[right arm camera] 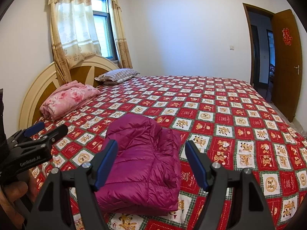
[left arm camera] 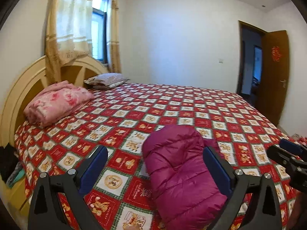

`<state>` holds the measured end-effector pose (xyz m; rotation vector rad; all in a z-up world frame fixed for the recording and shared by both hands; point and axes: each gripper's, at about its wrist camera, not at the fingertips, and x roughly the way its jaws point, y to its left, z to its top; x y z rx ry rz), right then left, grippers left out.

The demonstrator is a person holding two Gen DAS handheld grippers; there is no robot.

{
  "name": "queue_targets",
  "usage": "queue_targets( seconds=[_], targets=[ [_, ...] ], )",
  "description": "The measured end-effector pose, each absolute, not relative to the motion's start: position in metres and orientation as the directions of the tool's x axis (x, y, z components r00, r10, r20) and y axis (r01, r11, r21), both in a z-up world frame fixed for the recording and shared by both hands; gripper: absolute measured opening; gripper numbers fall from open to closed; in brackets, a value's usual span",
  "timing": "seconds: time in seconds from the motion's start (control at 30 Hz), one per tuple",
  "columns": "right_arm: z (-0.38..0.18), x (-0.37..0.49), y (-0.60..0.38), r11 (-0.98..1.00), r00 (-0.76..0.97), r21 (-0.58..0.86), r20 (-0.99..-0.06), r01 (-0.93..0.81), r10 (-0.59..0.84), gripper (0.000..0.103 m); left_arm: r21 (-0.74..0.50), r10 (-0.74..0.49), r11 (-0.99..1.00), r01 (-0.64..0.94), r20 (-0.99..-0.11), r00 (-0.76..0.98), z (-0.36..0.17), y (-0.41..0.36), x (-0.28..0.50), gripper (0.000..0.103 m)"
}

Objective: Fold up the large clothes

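Note:
A magenta puffer jacket (left arm camera: 180, 172) lies folded into a compact bundle on the red checked bedspread (left arm camera: 172, 103) near the bed's front edge. It also shows in the right wrist view (right arm camera: 142, 163). My left gripper (left arm camera: 155, 153) is open and empty, raised above the bed with the jacket between and below its blue pads. My right gripper (right arm camera: 151, 149) is open and empty, just above the jacket. The left gripper also shows at the left of the right wrist view (right arm camera: 46, 130), and the right gripper at the right edge of the left wrist view (left arm camera: 287, 149).
A folded pink floral quilt (right arm camera: 69, 99) and a striped pillow (right arm camera: 117, 75) lie by the curved headboard (right arm camera: 38, 88). A curtained window is behind it. An open wooden door (right arm camera: 285, 61) stands at the right. Dark clothes (left arm camera: 7, 163) hang off the bed's left side.

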<state>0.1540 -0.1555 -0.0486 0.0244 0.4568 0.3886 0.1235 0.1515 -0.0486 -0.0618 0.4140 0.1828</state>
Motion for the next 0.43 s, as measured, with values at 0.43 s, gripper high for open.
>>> queue_targets(
  seconds=[0.43],
  targets=[
    [-0.0534, 0.1487, -0.1519, 0.926, 0.821, 0.11, -0.433, -0.361, 0.371, 0.076, 0.013, 0.207, 0.975, -0.222, -0.41, 0.888, -0.0552, 0.1532, 0.1292, 0.1]
  ],
)
